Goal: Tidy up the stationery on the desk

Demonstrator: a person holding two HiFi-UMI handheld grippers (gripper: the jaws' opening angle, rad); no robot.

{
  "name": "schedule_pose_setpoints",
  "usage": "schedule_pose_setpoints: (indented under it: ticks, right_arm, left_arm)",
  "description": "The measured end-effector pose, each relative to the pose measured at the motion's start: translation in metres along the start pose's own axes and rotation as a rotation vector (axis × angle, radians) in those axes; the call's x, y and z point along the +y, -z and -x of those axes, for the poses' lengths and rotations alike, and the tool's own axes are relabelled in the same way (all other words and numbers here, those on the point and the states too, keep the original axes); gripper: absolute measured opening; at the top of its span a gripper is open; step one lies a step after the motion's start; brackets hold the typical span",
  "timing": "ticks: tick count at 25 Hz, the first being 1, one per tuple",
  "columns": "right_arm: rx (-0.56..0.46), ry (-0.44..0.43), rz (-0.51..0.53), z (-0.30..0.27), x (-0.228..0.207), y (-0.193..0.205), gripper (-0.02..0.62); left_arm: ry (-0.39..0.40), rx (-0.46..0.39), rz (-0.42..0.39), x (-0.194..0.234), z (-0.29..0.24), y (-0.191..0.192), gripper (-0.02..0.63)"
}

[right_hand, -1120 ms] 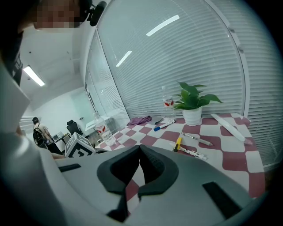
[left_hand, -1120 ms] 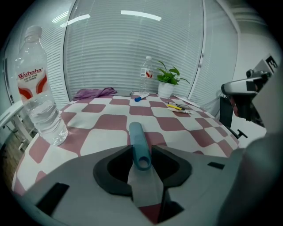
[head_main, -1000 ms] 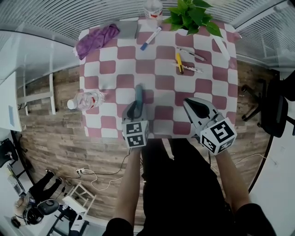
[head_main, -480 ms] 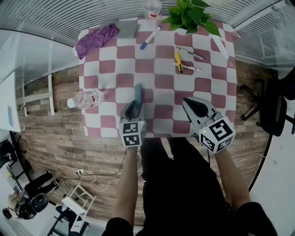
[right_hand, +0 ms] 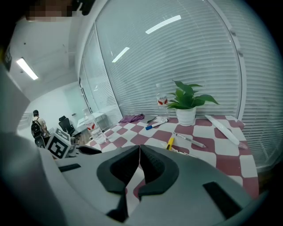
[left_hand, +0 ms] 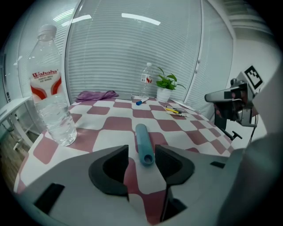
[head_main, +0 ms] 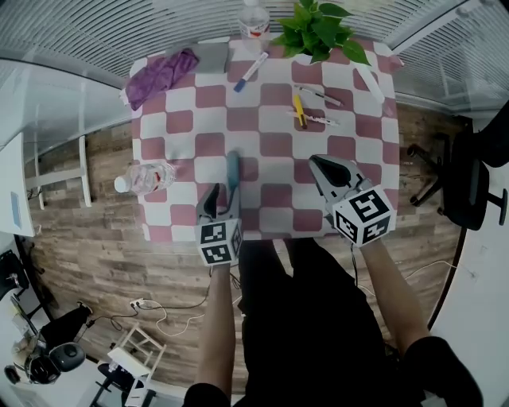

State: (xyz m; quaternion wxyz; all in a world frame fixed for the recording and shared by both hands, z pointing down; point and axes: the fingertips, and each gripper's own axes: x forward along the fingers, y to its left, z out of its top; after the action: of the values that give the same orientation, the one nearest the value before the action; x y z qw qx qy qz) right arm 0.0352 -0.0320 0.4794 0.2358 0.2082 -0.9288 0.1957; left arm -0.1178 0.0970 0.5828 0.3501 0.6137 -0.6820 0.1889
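Observation:
A teal tube (head_main: 233,171) lies flat on the red-and-white checked table (head_main: 270,215), with its near end just between the tips of my left gripper (head_main: 219,199). In the left gripper view the tube (left_hand: 142,140) rests on the cloth and the left gripper (left_hand: 141,152) is open. Its jaws have just been opening and neither pad presses the tube. My right gripper (head_main: 315,162) hovers over the table's near right part, and its jaws (right_hand: 139,149) are shut with nothing between them. A yellow pen (head_main: 298,110), two more pens (head_main: 320,96) and a blue marker (head_main: 246,71) lie farther back.
A water bottle (head_main: 143,176) stands at the table's left edge, and a second bottle (head_main: 253,17) and a potted plant (head_main: 314,32) at the back. A purple cloth (head_main: 159,71) and a grey pad (head_main: 211,56) lie back left, with a white strip (head_main: 367,79) back right. An office chair (head_main: 469,183) stands to the right.
The left jaws have spread apart, and the teal tube now lies loose on the table between their tips. The right gripper stays shut and has barely moved.

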Motion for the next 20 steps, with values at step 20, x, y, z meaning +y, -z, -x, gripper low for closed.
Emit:
schedule_pose_setpoints:
  ticks: [20]
  right_arm:
    - [0.195,0.327,0.018,-0.096,-0.081,0.03,0.15]
  left_arm:
    - [0.04,0.041,0.058,0.028,0.033,0.006,0.195]
